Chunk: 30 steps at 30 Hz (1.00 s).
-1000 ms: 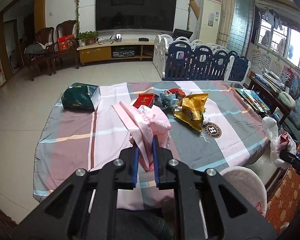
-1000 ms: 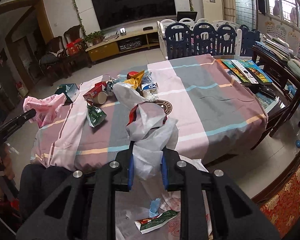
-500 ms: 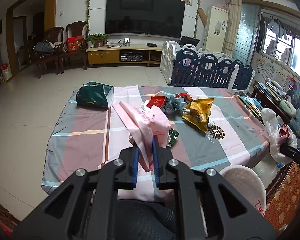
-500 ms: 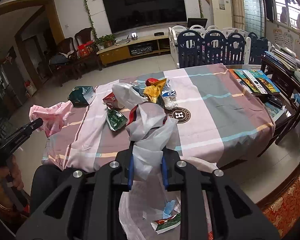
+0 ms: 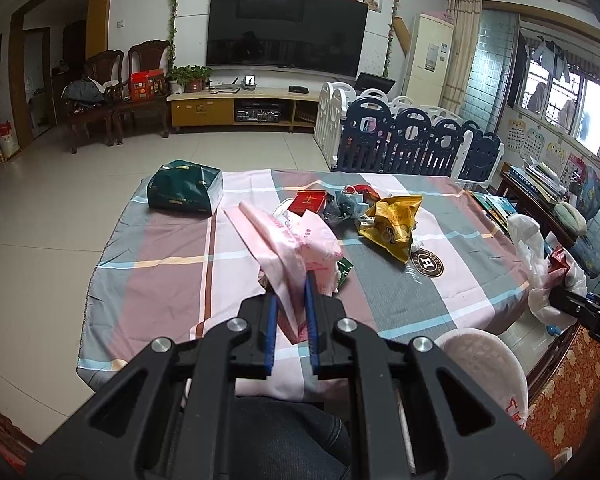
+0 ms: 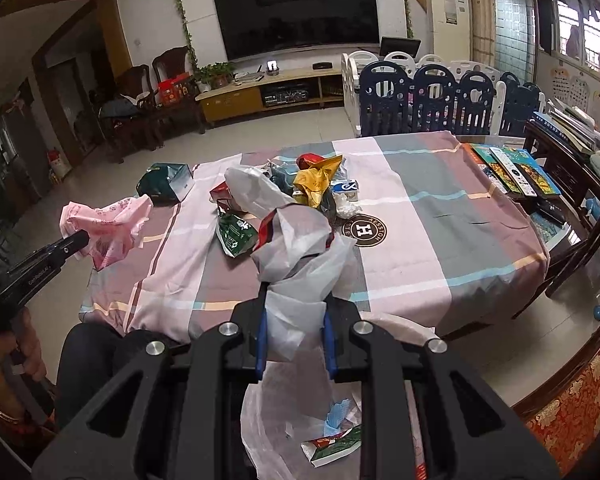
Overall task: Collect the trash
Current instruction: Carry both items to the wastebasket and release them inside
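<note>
My left gripper [image 5: 290,300] is shut on a pink plastic bag [image 5: 296,240], held up in front of the table; it also shows in the right wrist view [image 6: 108,224]. My right gripper [image 6: 294,320] is shut on a white plastic bag [image 6: 300,248] that hangs open below with wrappers [image 6: 332,444] inside; it shows in the left wrist view [image 5: 540,264] too. Loose trash lies on the striped tablecloth [image 5: 172,248]: a yellow snack bag [image 5: 394,220], a red box [image 5: 308,202], a green wrapper [image 6: 236,234] and a blue-white carton [image 6: 346,188].
A dark green box [image 5: 186,188] sits at the table's far left corner. Books [image 6: 516,168] lie on the table's right edge. A playpen fence [image 5: 412,140] stands behind the table. A pale round stool [image 5: 484,364] is by my knee [image 5: 284,436].
Both grippers have pulled back and risen from the table with their bags still held. The table looks farther away and more of the room shows.
</note>
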Each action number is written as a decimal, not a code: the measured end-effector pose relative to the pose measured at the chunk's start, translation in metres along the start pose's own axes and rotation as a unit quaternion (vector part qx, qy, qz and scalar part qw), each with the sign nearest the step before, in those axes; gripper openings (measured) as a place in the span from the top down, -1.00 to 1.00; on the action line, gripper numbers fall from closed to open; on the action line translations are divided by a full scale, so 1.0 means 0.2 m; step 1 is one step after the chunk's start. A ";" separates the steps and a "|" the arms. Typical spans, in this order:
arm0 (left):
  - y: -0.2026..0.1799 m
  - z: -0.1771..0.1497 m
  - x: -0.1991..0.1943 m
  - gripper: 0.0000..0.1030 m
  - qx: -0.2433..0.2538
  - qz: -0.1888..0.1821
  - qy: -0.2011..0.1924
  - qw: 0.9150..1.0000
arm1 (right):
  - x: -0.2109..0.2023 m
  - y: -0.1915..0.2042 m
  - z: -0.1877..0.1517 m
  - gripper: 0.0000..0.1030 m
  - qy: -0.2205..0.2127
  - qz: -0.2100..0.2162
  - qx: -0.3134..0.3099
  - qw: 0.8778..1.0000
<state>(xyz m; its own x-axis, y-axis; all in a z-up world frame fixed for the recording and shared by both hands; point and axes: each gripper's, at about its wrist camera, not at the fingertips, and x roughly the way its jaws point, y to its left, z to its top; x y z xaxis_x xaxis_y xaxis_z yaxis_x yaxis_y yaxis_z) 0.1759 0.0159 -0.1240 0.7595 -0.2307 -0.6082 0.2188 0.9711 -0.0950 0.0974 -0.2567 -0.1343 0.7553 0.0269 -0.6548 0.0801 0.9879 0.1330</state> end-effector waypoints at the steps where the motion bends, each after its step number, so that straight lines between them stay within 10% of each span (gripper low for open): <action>1: 0.00 0.00 0.00 0.74 0.001 0.000 0.001 1.000 | 0.00 0.00 0.00 0.56 0.001 0.000 0.000 1.000; 30: -0.04 -0.01 0.06 0.74 0.007 0.002 0.016 1.000 | 0.07 0.01 -0.02 0.57 0.019 0.004 0.010 1.000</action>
<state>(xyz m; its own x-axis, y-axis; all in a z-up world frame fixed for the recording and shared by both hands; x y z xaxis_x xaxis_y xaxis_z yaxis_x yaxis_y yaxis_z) 0.1815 0.0060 -0.1329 0.7406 -0.2249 -0.6332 0.2245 0.9710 -0.0824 0.1049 -0.2536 -0.1462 0.7313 0.0400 -0.6808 0.0884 0.9843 0.1528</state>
